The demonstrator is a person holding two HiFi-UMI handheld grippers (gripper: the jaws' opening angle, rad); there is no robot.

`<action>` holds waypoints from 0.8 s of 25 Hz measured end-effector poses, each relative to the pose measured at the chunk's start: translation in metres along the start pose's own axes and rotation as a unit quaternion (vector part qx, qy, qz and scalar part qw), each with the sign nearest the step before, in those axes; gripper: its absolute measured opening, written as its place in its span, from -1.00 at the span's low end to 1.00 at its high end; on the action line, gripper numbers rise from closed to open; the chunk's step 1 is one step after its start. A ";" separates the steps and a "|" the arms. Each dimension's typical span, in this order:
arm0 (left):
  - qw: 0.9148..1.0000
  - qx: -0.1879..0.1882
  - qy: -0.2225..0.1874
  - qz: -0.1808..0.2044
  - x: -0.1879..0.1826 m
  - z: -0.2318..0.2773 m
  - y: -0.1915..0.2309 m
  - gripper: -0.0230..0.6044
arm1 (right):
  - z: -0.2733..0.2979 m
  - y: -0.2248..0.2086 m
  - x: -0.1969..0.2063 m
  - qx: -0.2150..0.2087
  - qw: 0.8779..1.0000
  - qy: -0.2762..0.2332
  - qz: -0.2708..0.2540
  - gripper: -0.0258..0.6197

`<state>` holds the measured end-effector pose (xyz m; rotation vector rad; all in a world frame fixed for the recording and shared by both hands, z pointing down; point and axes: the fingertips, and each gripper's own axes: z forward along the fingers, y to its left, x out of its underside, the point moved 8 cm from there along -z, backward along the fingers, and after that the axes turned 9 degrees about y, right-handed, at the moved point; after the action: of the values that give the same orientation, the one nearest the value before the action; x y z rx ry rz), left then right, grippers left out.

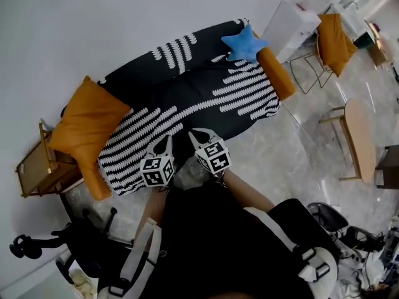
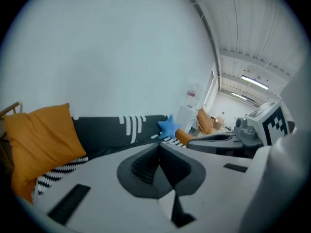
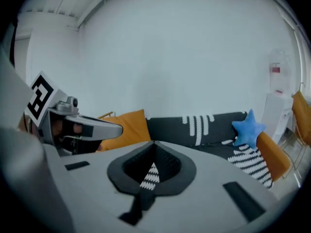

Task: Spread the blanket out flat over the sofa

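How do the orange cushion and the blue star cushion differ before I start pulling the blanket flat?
The orange cushion is squarish; the blue star cushion is a pointed star. The orange cushion is far bigger than the blue star cushion. The orange cushion leans at the end of the sofa on the head view's left; the blue star cushion sits at the opposite end. Both are plain-coloured and on the sofa.

Soft, even light fills the room, and the white wall (image 1: 93, 17) is bright with hardly a shadow. Pale glare streaks the glossy floor (image 1: 299, 151). The head view bends hard at its edges. Both gripper views are round fisheyes with black corners. Their grey foreground is blurred, while the blanket (image 2: 107, 130) behind stays fairly sharp, stripes crisp. Strip lights (image 2: 255, 83) glow far right in the left gripper view.
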<state>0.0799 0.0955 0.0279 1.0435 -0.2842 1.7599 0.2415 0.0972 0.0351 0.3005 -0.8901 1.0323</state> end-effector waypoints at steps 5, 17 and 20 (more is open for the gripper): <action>0.993 -0.001 -0.114 0.045 -0.080 -0.037 -0.016 -0.86 | -0.036 -0.003 -0.072 0.027 0.994 -0.099 -0.029 -0.89; 0.968 -0.028 -0.225 0.111 -0.159 -0.112 -0.056 -0.86 | -0.135 0.008 -0.158 0.094 0.963 -0.232 -0.097 -0.89; 0.968 -0.012 -0.232 0.092 -0.163 -0.128 -0.063 -0.86 | -0.157 0.009 -0.165 0.107 0.956 -0.253 -0.102 -0.89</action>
<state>0.0834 0.0970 -0.1890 1.4449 -0.7116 1.6477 0.2764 0.0947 -0.1902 0.8502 -1.1770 0.8700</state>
